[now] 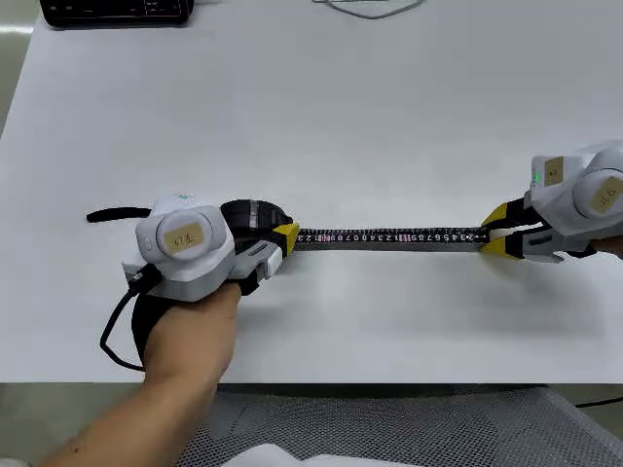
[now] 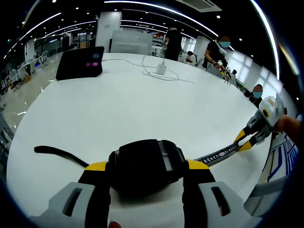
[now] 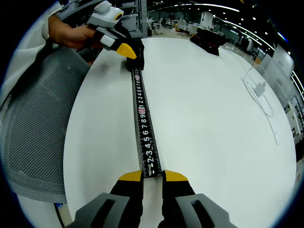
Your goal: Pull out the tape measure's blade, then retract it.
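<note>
The left tongs (image 1: pixel 280 244) clamp the tape measure case (image 1: pixel 253 218), the right tongs (image 1: pixel 493 233) pinch its drawn-out blade (image 1: pixel 389 236)

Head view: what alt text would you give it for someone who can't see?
A tape measure's blade is stretched out over a white table between two handheld grippers. The left gripper clamps the black case, and the right gripper pinches the blade's tip.

Head view downward, gripper views face each other along blade (image 1: pixel 389 236)
</note>
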### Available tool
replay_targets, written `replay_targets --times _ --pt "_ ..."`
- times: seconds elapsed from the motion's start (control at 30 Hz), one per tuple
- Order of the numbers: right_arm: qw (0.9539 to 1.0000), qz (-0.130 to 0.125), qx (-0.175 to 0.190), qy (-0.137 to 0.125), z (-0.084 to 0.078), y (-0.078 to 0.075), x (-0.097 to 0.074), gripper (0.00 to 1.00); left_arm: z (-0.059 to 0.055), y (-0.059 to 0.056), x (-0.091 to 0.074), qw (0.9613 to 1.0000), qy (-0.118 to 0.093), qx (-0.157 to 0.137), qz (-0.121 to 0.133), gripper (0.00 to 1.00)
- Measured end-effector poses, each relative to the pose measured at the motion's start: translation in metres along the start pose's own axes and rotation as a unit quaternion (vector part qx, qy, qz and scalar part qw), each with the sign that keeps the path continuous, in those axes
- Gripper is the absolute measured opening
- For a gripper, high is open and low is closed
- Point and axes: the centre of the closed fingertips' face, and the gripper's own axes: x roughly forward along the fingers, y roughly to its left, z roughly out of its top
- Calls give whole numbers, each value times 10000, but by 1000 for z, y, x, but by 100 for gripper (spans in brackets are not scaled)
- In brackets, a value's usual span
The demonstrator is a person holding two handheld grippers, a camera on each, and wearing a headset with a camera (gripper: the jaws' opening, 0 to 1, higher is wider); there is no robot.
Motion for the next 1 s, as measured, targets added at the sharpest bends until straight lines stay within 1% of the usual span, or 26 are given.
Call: replay_targets --times 0.4,0.47,0.57,0.93,1.0 --pt "10000 -4 35 -41 3 0 -2 11 0 -1 -1 9999 -2 -84 -55 57" --pt "9999 41 73 -95 6 1 -1 11 0 -1 -2 9999 -3 -90 -65 57" --pt "9999 44 46 -130 12 1 1 11 1 -1 -2 9999 -3 -94 -70 57" --pt "9997 126 35 -204 21 4 6 11 1 0 -2 9999 -12 -134 -91 57" --pt "9995 159 54 -258 24 5 7 11 1 0 -3 9999 -13 -141 -96 57"
